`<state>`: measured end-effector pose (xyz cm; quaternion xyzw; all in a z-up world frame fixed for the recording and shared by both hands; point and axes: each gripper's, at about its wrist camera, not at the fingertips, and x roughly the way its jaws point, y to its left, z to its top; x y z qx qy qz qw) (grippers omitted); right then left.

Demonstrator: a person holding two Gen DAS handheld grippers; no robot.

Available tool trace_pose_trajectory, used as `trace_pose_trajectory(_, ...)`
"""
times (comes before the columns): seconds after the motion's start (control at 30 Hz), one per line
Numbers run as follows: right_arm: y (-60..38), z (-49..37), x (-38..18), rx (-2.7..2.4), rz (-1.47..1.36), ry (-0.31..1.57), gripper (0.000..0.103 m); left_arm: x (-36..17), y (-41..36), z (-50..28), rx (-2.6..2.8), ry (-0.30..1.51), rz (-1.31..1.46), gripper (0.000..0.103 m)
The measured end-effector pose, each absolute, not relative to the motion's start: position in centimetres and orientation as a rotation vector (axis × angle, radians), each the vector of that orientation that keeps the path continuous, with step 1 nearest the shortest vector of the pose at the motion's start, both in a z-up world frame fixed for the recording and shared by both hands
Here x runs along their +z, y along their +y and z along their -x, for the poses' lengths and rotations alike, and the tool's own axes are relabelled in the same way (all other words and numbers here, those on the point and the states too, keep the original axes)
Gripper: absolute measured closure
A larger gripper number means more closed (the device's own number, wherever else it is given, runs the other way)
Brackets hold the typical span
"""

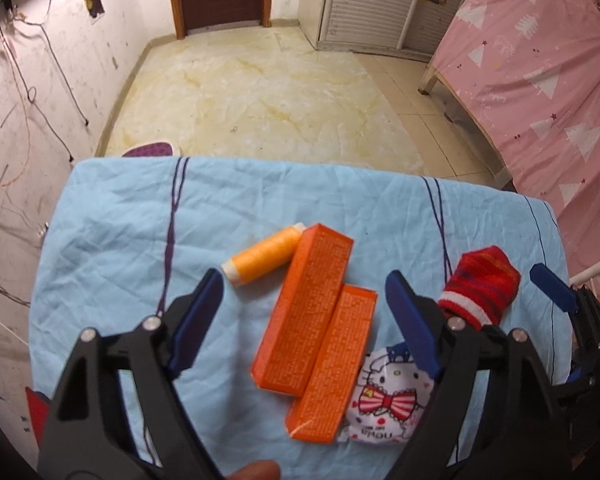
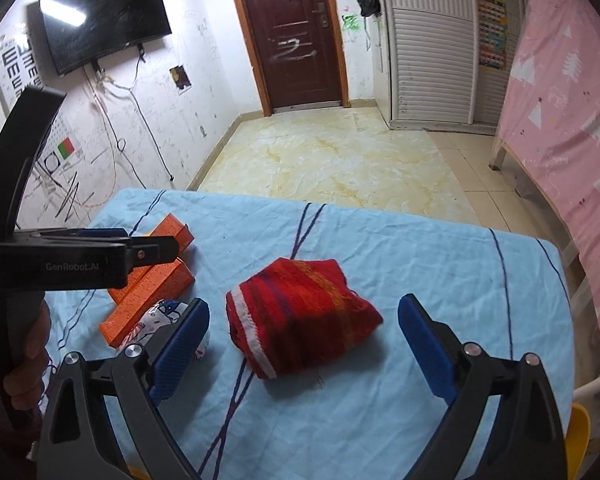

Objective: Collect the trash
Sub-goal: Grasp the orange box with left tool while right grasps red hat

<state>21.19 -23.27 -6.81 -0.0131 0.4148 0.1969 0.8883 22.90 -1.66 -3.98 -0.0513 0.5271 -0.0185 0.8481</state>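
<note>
On the light blue cloth (image 1: 112, 216) lie two orange boxes: a larger one (image 1: 304, 312) and a smaller one (image 1: 334, 364) beside it. An orange thread spool (image 1: 262, 254) lies left of them. A Hello Kitty packet (image 1: 384, 396) sits partly under the smaller box. A red knit sock (image 1: 480, 284) (image 2: 300, 316) lies to the right. My left gripper (image 1: 304, 292) is open, its jaws standing either side of the boxes, above them. My right gripper (image 2: 304, 320) is open with its jaws either side of the sock. The left gripper's body (image 2: 80, 264) shows in the right wrist view.
The table stands in a room with a tiled floor (image 1: 260, 92), a brown door (image 2: 296, 36), a wall TV (image 2: 104, 16) and a bed with a pink cover (image 1: 548, 92) on the right. A purple object (image 1: 152, 149) peeks past the table's far edge.
</note>
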Motion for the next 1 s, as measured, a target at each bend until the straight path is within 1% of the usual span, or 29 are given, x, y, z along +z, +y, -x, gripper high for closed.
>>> trace_pose_trajectory(0.07, -22.9, -21.7, -7.1, 0.407, 0.041, 0.870, 0.015, -4.3, -1.4, -23.3, -0.032, 1.120, 0.118, 0.024)
trace_pose_trajectory(0.1, -22.8, -21.9, -7.3, 0.406, 0.046, 0.874, 0.015, -4.4, -1.3, -23.4, -0.031, 1.125, 0.122, 0.027)
trace_pose_trajectory(0.17, -22.7, -22.4, -7.7, 0.407, 0.056, 0.884, 0.015, -4.7, -1.1, -23.8, -0.025, 1.135, 0.134, 0.028)
trace_pose_trajectory(0.27, -22.2, -22.8, -8.3, 0.414, 0.071, 0.898, 0.015, -4.8, -0.9, -24.0, -0.001, 1.128, 0.137, 0.036)
trace_pose_trajectory(0.37, -21.8, -23.2, -8.9, 0.421, 0.075, 0.915, 0.015, -4.8, -0.5, -24.3, -0.008, 1.128, 0.170, 0.037)
trace_pose_trajectory(0.43, -21.8, -23.3, -9.2, 0.422, 0.078, 0.921, 0.015, -4.8, -0.5, -24.4, 0.008, 1.124, 0.160, 0.042)
trace_pose_trajectory(0.47, -21.8, -23.2, -9.2, 0.422, 0.078, 0.921, 0.015, -4.9, -0.5, -24.4, 0.013, 1.123, 0.155, 0.054)
trace_pose_trajectory(0.5, -21.8, -23.2, -9.3, 0.424, 0.076, 0.921, 0.015, -5.0, -0.6, -24.5, 0.021, 1.128, 0.149, 0.059)
trace_pose_trajectory(0.53, -21.8, -23.1, -9.4, 0.425, 0.075, 0.921, 0.015, -5.0, -0.5, -24.6, 0.023, 1.129, 0.151, 0.061)
trace_pose_trajectory(0.57, -21.9, -23.1, -9.4, 0.424, 0.075, 0.921, 0.015, -5.0, -0.5, -24.6, 0.022, 1.133, 0.153, 0.067)
trace_pose_trajectory(0.6, -22.0, -23.1, -9.4, 0.420, 0.075, 0.921, 0.019, -5.1, -0.5, -24.6, 0.019, 1.141, 0.160, 0.071)
trace_pose_trajectory(0.63, -22.1, -23.1, -9.4, 0.413, 0.077, 0.920, 0.027, -5.2, -0.4, -24.4, 0.015, 1.145, 0.165, 0.073)
trace_pose_trajectory(0.67, -22.3, -22.9, -9.4, 0.409, 0.080, 0.918, 0.032, -5.1, -0.3, -24.2, 0.012, 1.147, 0.168, 0.075)
trace_pose_trajectory(0.73, -22.5, -22.6, -9.2, 0.418, 0.075, 0.914, 0.050, -5.0, -0.3, -23.8, 0.007, 1.146, 0.173, 0.077)
trace_pose_trajectory(0.77, -22.6, -22.5, -9.2, 0.420, 0.072, 0.913, 0.054, -4.7, -0.2, -23.5, 0.003, 1.144, 0.178, 0.077)
trace_pose_trajectory(0.83, -22.8, -22.2, -9.1, 0.427, 0.061, 0.906, 0.065, -4.3, -0.3, -23.0, 0.000, 1.135, 0.176, 0.077)
trace_pose_trajectory(0.93, -23.2, -21.8, -8.9, 0.428, 0.052, 0.893, 0.073, -3.7, -0.5, -22.1, -0.010, 1.121, 0.177, 0.077)
trace_pose_trajectory(1.0, -23.8, -21.6, -8.7, 0.420, 0.037, 0.881, 0.075, -3.3, -0.4, -21.6, -0.009, 1.114, 0.177, 0.077)
